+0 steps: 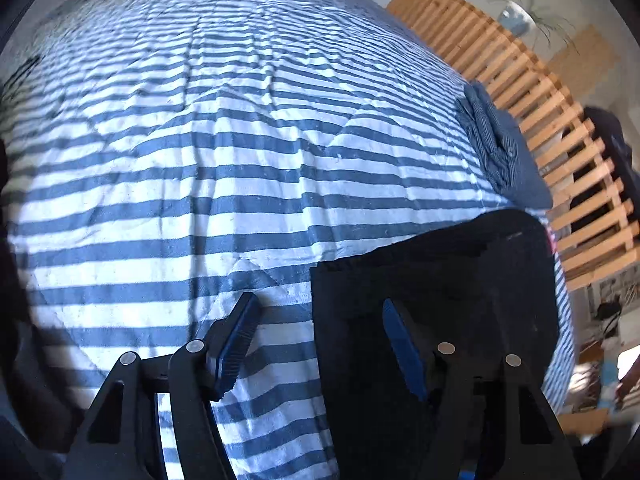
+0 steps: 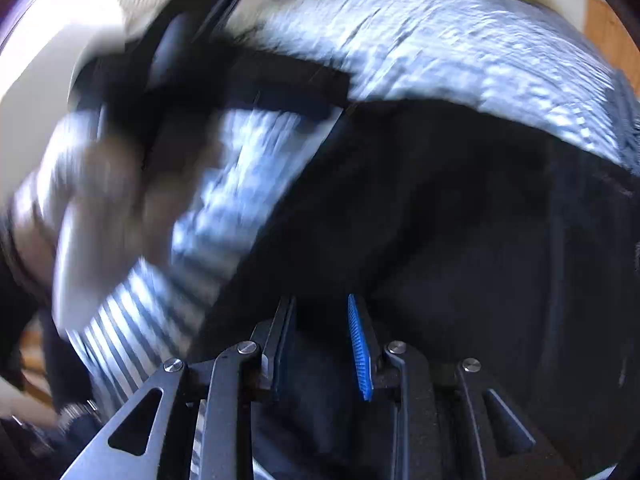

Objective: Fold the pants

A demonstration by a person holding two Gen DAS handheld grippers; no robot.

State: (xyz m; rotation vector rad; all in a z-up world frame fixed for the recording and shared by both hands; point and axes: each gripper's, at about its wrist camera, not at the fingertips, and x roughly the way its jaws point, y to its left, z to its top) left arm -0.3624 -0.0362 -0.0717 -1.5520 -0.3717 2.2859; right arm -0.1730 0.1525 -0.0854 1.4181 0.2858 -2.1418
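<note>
Lying on the blue-and-white striped quilt (image 1: pixel 200 184) near its right edge, the folded black pants (image 1: pixel 460 272) are sitting under both spread, empty grippers: left gripper (image 1: pixel 320 340), right gripper (image 2: pixel 320 344).

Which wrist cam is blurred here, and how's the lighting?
Left wrist view: sharp, sunlit striped bedspread with soft shadow bands, fisheye bending the wooden slats. Right wrist view: heavy motion smear across the bedspread and the black pants; only the right hand-held gripper stays crisp, with its near surfaces dark.
</note>
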